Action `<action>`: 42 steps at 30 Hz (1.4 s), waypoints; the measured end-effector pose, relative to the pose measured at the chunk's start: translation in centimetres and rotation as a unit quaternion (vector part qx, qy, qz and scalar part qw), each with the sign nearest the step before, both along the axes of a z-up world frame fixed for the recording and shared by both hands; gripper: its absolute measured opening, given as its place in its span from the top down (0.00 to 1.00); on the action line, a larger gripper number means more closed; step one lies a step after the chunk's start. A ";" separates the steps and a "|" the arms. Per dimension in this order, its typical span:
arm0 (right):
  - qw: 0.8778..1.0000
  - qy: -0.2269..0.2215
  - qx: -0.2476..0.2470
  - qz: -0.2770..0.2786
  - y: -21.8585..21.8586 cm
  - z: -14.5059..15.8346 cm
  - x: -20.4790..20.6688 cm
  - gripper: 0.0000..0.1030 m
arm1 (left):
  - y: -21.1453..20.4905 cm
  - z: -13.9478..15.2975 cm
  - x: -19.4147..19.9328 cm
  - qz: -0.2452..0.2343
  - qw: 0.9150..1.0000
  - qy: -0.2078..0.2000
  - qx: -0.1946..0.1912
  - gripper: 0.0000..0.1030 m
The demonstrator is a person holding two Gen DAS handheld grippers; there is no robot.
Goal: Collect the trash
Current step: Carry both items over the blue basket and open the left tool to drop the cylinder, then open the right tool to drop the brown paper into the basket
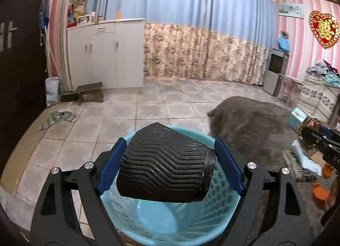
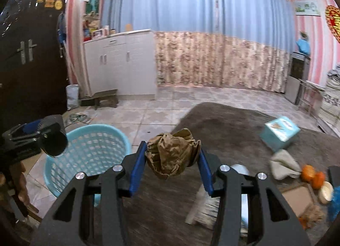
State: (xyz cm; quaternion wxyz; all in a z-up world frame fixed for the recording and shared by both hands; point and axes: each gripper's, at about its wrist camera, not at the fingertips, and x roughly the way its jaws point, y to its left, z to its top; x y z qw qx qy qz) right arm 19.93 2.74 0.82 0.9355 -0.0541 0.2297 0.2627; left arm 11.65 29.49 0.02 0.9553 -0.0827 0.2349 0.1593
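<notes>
Both tools grip trash: left (image 1: 167, 161) black cup (image 1: 165, 165), right (image 2: 173, 168) crumpled paper (image 2: 172, 154).

Both tools look alike: the left gripper (image 1: 167, 158) and the right gripper (image 2: 172, 168) are matte black linkage frames with triangular cut-outs and round silver screws at the pivots. Their jaws carry ribbed blue pads (image 1: 112, 164). White lettering marks the right gripper's black body at the left view's far right edge.

basket (image 1: 212, 220) mouth: open below | rug (image 2: 223, 122): litter at right
</notes>
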 end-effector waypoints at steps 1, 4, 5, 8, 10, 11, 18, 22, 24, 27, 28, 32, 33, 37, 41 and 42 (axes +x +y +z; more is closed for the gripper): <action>1.000 0.002 0.000 0.006 0.8 -0.2 0.1 0.55 | 0.6 -0.4 0.1 0.003 1.000 0.001 0.001 0.21; 1.000 0.014 0.001 0.022 3.4 -0.8 0.3 0.55 | 1.3 -1.4 0.4 0.005 1.000 0.005 0.005 0.21; 0.999 0.018 0.003 0.026 4.0 -1.1 0.5 0.55 | 1.5 -1.7 0.5 0.006 1.000 0.008 0.009 0.21; 0.999 0.027 0.002 0.036 5.8 -1.8 0.7 0.55 | 1.9 -2.6 0.7 0.008 1.000 0.010 0.014 0.20; 0.999 0.033 0.002 0.041 6.6 -2.3 0.8 0.55 | 1.9 -3.0 0.8 0.008 1.000 0.011 0.012 0.20; 0.998 0.036 0.002 0.042 7.0 -2.5 1.0 0.55 | 2.1 -3.1 0.9 0.007 1.000 0.011 0.013 0.20; 0.998 0.043 -0.006 0.049 8.9 -3.8 1.0 0.55 | 2.6 -2.8 0.8 0.018 0.999 0.006 0.026 0.12; 0.998 0.043 -0.010 0.051 9.4 -4.1 1.1 0.55 | 3.8 -2.5 0.2 0.031 0.999 -0.002 0.012 0.07; 0.998 0.043 -0.011 0.053 9.4 -4.1 1.0 0.55 | 4.3 -2.7 -0.1 0.036 0.999 -0.002 0.005 0.06; 0.997 0.051 -0.011 0.054 10.0 -4.2 1.1 0.55 | 4.8 -2.9 -0.5 0.046 0.999 0.000 0.002 0.06; 0.997 0.055 -0.012 0.054 10.2 -4.3 1.5 0.55 | 5.0 -2.9 -0.6 0.049 0.999 0.000 0.002 0.06; 0.996 0.063 -0.018 0.056 11.6 -5.2 1.5 0.53 | 5.3 -3.2 -0.8 0.055 0.998 0.005 0.002 0.05; 0.996 0.065 -0.018 0.058 11.9 -5.4 1.5 0.51 | 5.3 -3.2 -0.9 0.056 0.998 0.006 0.002 0.05; 0.996 0.056 -0.023 0.058 12.2 -5.6 1.0 0.31 | 5.5 -3.3 -1.0 0.061 0.998 0.008 -0.003 0.05; 0.997 0.058 -0.018 0.054 11.7 -5.3 1.1 0.26 | 5.2 -3.4 -1.1 0.064 0.998 0.009 -0.007 0.05; 0.997 0.057 -0.017 0.053 11.4 -5.1 1.1 0.25 | 5.0 -3.4 -1.1 0.064 0.998 0.010 -0.008 0.05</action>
